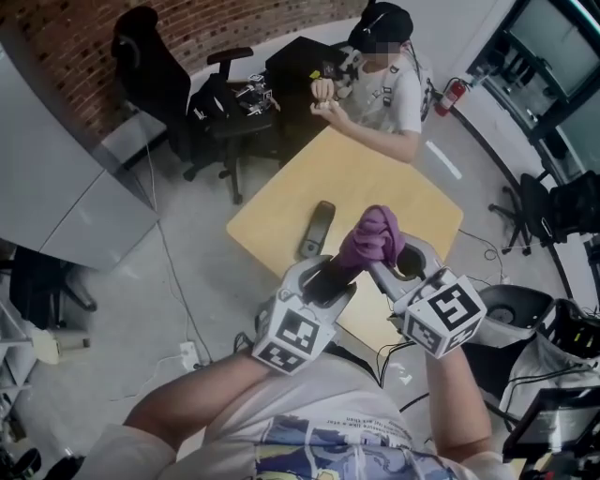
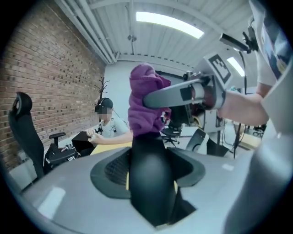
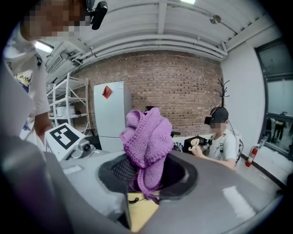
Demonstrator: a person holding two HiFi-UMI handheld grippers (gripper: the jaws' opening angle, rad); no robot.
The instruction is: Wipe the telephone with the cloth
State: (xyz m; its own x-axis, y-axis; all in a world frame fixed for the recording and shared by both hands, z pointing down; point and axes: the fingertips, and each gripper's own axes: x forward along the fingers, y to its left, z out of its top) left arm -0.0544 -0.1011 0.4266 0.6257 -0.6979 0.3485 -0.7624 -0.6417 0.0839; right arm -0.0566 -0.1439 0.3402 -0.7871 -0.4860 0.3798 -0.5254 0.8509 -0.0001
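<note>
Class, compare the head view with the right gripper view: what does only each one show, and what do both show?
Only the head view: the black handset held in the left gripper, and a dark oblong thing lying on the table. Only the right gripper view: a white cabinet and a shelf rack. Both: the purple cloth gripped by the right gripper, and the seated person.

Seated person (image 1: pixel 394 94) at far table (image 1: pixel 375 178) edge; black chair (image 1: pixel 141 56) by brick wall (image 1: pixel 234 23); red canister (image 1: pixel 454 94), probably extinguisher.
</note>
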